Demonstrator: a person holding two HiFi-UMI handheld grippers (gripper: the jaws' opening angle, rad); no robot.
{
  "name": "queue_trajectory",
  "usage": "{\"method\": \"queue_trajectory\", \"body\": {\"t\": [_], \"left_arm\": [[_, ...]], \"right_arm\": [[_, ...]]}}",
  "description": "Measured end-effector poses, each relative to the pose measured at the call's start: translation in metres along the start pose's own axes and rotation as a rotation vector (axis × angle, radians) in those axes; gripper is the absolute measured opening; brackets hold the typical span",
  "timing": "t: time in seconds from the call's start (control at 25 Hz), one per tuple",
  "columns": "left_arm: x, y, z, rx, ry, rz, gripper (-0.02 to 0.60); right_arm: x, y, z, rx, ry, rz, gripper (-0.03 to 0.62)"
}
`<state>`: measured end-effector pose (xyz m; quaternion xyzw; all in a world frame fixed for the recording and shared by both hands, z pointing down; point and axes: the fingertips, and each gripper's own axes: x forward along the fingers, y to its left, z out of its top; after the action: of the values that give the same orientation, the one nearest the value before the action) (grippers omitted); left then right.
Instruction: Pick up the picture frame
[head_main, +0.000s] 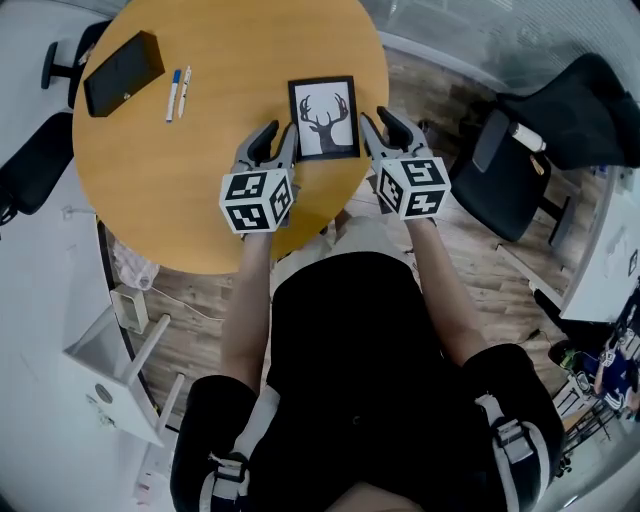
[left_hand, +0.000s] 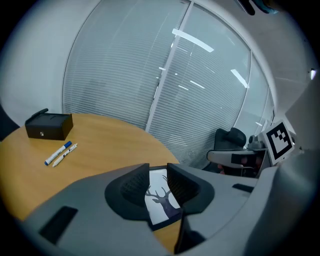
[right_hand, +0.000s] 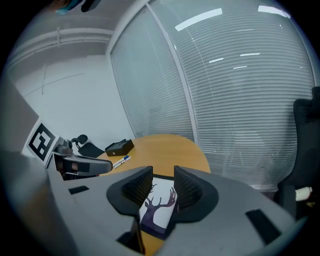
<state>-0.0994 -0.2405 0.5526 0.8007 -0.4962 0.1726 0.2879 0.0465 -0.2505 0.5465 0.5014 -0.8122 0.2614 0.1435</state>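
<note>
The picture frame is black-edged with a deer silhouette print and lies flat on the round wooden table, near its right front edge. My left gripper hovers at the frame's left side and my right gripper at its right side, both pointing forward and down. Both stand open, with nothing between the pads. In the left gripper view the frame shows through the gap between the jaws. The right gripper view shows the frame below its gripper in the same way.
A black box and two pens lie at the table's far left. Black office chairs stand to the right and left of the table. The table's edge runs just right of the frame.
</note>
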Motion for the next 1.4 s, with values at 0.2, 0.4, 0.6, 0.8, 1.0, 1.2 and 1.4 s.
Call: {"method": "queue_trajectory", "body": {"t": [0.2,0.4,0.6,0.8,1.0,1.2,1.4], "left_arm": [[0.027,0.013,-0.029,-0.031,0.074,0.012,0.106],[0.053,0.026,-0.055,-0.022,0.141,0.025,0.117],[0.08,0.037,-0.075,-0.027,0.198,0.034,0.123],[0.096,0.044,-0.096,-0.023,0.251,0.052,0.129],[0.104,0.045,-0.114,-0.049,0.292,0.061,0.135],[0.109,0.048,-0.124,-0.078,0.316,0.075,0.135],[0.113,0.048,-0.129,-0.082,0.33,0.073,0.133]], "right_arm": [[0.022,-0.012,-0.029,0.03,0.056,-0.026,0.135],[0.043,-0.023,-0.057,0.056,0.121,-0.046,0.137],[0.062,-0.034,-0.085,0.049,0.194,-0.064,0.147],[0.075,-0.039,-0.112,0.038,0.254,-0.068,0.151],[0.083,-0.045,-0.128,0.032,0.298,-0.067,0.153],[0.088,-0.045,-0.138,0.033,0.327,-0.061,0.153],[0.092,-0.046,-0.146,0.041,0.346,-0.061,0.149]]}}
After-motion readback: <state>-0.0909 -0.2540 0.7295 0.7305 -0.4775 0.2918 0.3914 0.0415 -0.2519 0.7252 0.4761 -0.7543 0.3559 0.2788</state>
